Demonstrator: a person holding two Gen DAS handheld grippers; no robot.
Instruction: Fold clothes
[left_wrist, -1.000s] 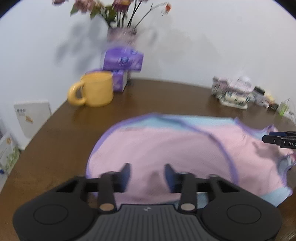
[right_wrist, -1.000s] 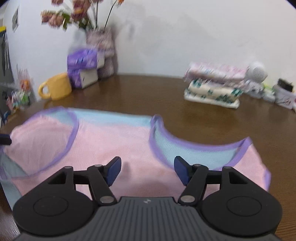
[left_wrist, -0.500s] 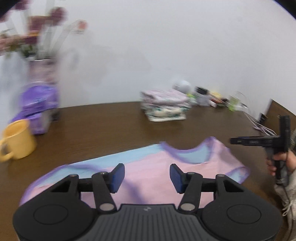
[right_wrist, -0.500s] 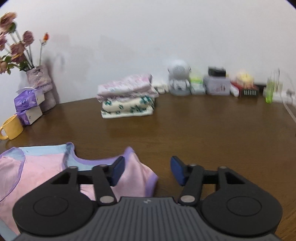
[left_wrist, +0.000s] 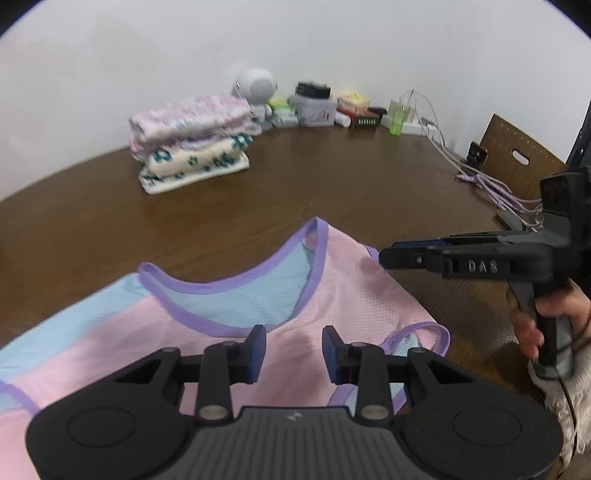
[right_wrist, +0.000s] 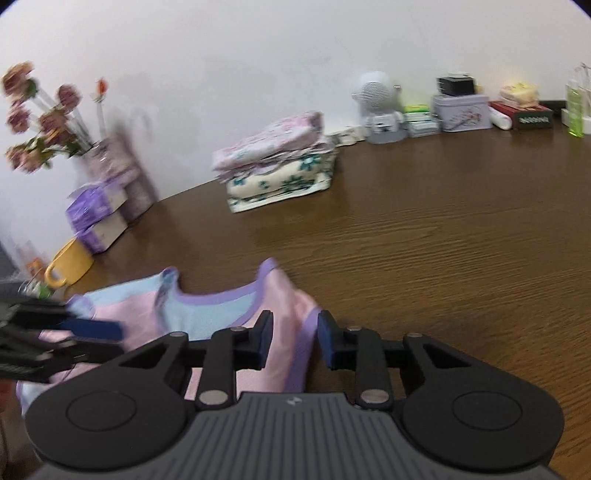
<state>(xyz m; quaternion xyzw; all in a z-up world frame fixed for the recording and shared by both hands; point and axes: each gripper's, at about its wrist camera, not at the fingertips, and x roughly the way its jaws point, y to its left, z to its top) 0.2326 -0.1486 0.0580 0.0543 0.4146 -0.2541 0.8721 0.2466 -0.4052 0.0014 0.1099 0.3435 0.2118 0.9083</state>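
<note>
Two grippers work over a pink sleeveless top (left_wrist: 340, 295) with purple trim and a light blue inside, lying on the near part of the brown wooden table (left_wrist: 258, 206). The left gripper (left_wrist: 293, 349) hangs over the pink cloth just below the neckline; its jaws are closing, with a gap between the blue pads and cloth under them, not pinched. The right gripper (right_wrist: 294, 341) sits at the top's right shoulder, jaws closing too, the purple-edged cloth between the pads but not yet clamped. In the left wrist view a hand (left_wrist: 546, 314) holds that right gripper at the right side, its tip over the shoulder strap. Farther back lies a stack of folded clothes (left_wrist: 192, 142). At the far left stand a yellow mug (right_wrist: 70, 267), purple tissue packs (right_wrist: 96, 218) and a vase of flowers (right_wrist: 44, 122).
</note>
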